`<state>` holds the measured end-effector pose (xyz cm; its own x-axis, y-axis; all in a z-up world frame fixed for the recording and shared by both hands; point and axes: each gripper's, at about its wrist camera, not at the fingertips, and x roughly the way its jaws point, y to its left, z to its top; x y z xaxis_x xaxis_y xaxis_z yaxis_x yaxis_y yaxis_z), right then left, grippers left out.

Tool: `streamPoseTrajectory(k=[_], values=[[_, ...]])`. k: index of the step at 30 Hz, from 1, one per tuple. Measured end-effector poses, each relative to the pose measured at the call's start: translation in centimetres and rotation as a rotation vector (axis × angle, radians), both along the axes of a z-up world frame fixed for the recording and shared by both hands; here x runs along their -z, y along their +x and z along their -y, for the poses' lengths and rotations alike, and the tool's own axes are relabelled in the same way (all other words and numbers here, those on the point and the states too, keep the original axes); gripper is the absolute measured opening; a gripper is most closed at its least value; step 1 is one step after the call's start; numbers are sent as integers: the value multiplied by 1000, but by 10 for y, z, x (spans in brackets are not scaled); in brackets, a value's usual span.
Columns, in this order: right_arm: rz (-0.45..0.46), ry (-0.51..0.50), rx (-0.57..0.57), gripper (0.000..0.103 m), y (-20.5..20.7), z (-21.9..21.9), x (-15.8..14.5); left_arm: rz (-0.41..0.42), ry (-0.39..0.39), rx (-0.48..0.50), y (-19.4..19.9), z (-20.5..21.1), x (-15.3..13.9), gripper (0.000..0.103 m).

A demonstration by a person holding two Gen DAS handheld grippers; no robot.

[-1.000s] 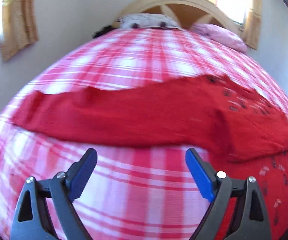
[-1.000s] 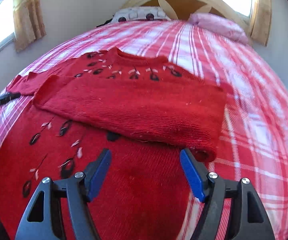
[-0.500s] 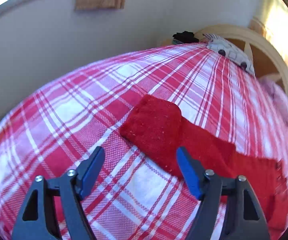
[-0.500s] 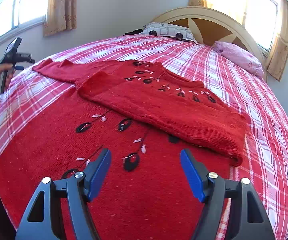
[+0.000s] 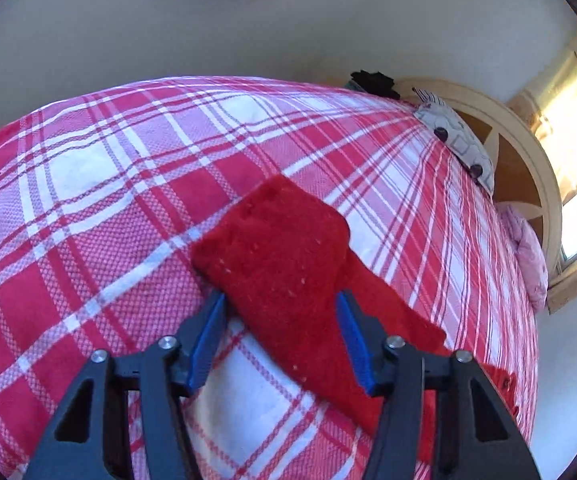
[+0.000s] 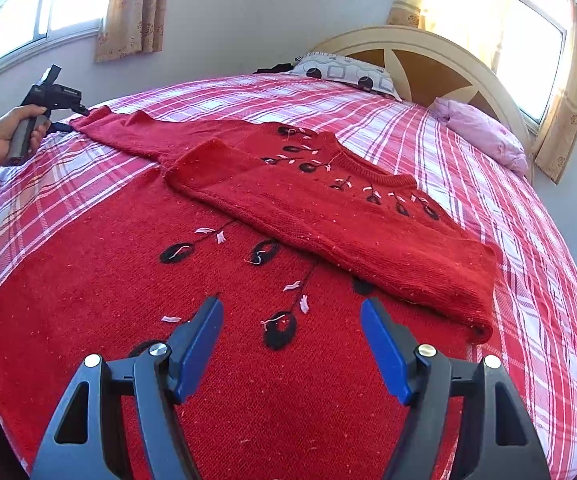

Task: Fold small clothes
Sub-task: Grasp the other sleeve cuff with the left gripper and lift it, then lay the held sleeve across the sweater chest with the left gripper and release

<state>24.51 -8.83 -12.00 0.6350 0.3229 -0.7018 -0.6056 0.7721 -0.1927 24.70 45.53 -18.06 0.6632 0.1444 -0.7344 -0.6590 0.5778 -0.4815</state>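
A red knit sweater (image 6: 216,280) with black and white flower embroidery lies flat on the bed. Its right sleeve (image 6: 352,236) is folded across the chest. Its left sleeve (image 6: 128,134) stretches out flat toward the bed's left side. In the left wrist view my left gripper (image 5: 280,300) is open, its blue fingers on either side of the left sleeve's cuff end (image 5: 280,248), not closed on it. From the right wrist view the left gripper (image 6: 62,120) sits at that cuff. My right gripper (image 6: 290,312) is open and empty above the sweater's lower body.
The bed has a red and white plaid cover (image 6: 528,240). A patterned pillow (image 6: 344,74), a pink pillow (image 6: 484,132) and a curved headboard (image 6: 428,44) are at the far end. The wall (image 5: 248,32) runs close beyond the bed's left edge.
My left gripper swung left along the outstretched sleeve and came down over its cuff, which now lies between the open fingers. My right gripper drew back, open.
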Motion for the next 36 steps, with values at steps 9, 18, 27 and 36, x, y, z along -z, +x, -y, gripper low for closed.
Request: streamPoseTrajectory(k=[9, 18, 27, 36], values=[[7, 7, -3, 72, -6, 0, 0, 11, 41, -32, 2, -10, 5, 6], [3, 62, 24, 72, -8, 14, -11, 138, 107, 51, -6, 36, -49, 5], [-5, 121, 92, 72, -10, 47, -21, 284, 135, 276, 22, 146, -122, 5], [12, 161, 125, 72, -22, 82, -26, 371, 86, 466, 51, 264, -146, 5]])
